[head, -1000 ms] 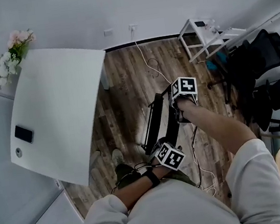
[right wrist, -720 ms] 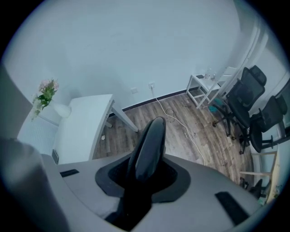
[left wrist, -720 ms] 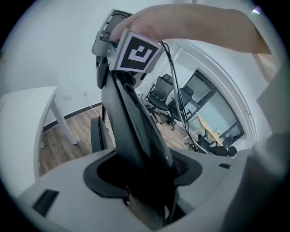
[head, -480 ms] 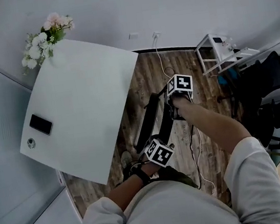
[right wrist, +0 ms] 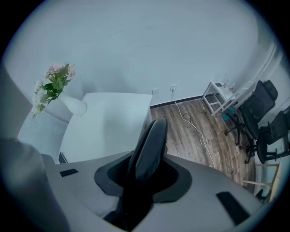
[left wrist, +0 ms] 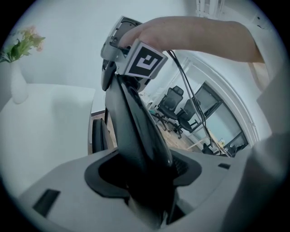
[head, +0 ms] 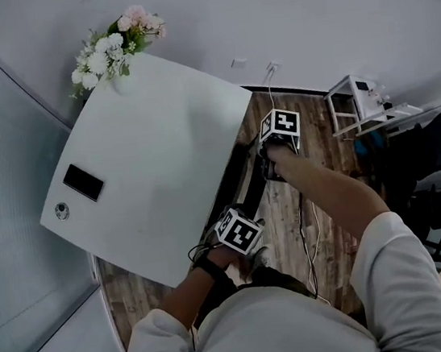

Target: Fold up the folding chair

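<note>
Head view: high over the person's shoulders, facing steeply down onto bench (head: 153, 156), floor (head: 316, 129) and folding chair (head: 238, 175); left gripper view: very near the chair, facing along its dark edge toward office chairs (left wrist: 176, 106); right gripper view: equally near, tilted down over the chair's edge to the floor; all three share bench and flowers (head: 109, 52).

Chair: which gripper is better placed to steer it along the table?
Right, probably. The right gripper holds the chair's far end, arm outstretched, near the table's corner; the left gripper holds the near end, tucked in close.
</note>
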